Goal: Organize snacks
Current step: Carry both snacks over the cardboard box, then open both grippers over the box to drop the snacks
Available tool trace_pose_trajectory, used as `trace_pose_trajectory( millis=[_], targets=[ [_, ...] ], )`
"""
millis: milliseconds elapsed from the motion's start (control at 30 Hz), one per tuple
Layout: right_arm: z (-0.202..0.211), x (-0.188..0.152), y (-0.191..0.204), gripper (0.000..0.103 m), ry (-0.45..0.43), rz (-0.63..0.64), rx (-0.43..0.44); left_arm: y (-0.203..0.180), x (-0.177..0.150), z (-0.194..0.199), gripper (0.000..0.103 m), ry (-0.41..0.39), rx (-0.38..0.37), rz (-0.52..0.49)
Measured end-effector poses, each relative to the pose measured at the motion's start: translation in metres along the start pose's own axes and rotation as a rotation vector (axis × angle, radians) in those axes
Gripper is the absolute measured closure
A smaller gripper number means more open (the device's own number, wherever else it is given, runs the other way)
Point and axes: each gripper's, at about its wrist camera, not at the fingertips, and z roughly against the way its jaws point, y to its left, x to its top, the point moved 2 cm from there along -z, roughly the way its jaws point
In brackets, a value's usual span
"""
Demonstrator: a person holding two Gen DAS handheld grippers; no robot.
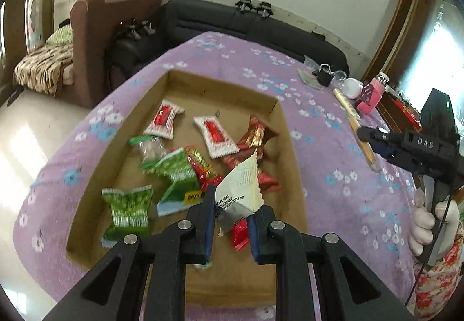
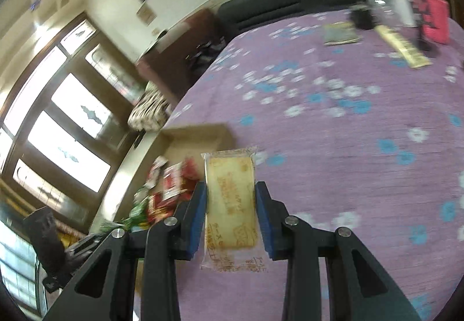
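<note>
My left gripper [image 1: 230,222] is shut on a white snack packet [image 1: 240,193] and holds it above a cardboard tray [image 1: 287,129]. The tray holds several snack packs: green ones [image 1: 129,212], red-and-white ones [image 1: 216,137] and brown-red ones [image 1: 255,132]. My right gripper [image 2: 230,205] is shut on a yellow clear-wrapped biscuit pack [image 2: 230,205], above the purple cloth just right of the tray [image 2: 197,132]. The right gripper also shows in the left wrist view [image 1: 374,137], at the right, above the cloth.
The table has a purple flowered cloth [image 1: 327,147]. At its far right stand a pink box [image 1: 372,97], a white jar [image 1: 352,87], a black clip [image 1: 323,76] and long yellow packs [image 1: 348,106]. A dark sofa [image 1: 261,28] lies behind.
</note>
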Motion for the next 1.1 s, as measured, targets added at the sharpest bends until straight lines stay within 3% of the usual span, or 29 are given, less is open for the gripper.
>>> trace_pose_trajectory(
  millis=[433, 467, 533, 567, 633, 933, 1100],
  targets=[
    [-0.085, -0.008, 0.096, 0.07, 0.151, 0.156, 0.015, 0.002, -0.01, -0.019, 0.083, 0.059, -0.044, 0.013],
    [-0.095, -0.006, 0.103, 0.07, 0.166, 0.166, 0.012, 0.004, -0.01, -0.022, 0.082, 0.064, -0.044, 0.029],
    [-0.11, -0.004, 0.112, 0.07, 0.19, 0.182, 0.004, 0.011, -0.011, -0.027, 0.068, 0.078, -0.063, 0.075],
    [-0.118, -0.004, 0.117, 0.07, 0.199, 0.189, -0.003, 0.014, -0.011, -0.027, 0.056, 0.076, -0.074, 0.092],
    [-0.131, -0.002, 0.124, 0.07, 0.216, 0.206, -0.013, 0.02, -0.01, -0.023, 0.05, 0.057, -0.101, 0.119],
    [-0.179, 0.01, 0.137, 0.068, 0.254, 0.242, -0.064, 0.048, -0.003, 0.011, 0.039, -0.035, -0.135, 0.181],
    [-0.17, 0.015, 0.137, 0.066, 0.224, 0.199, -0.037, 0.055, 0.0, 0.018, 0.037, -0.061, -0.134, 0.199]
  ],
)
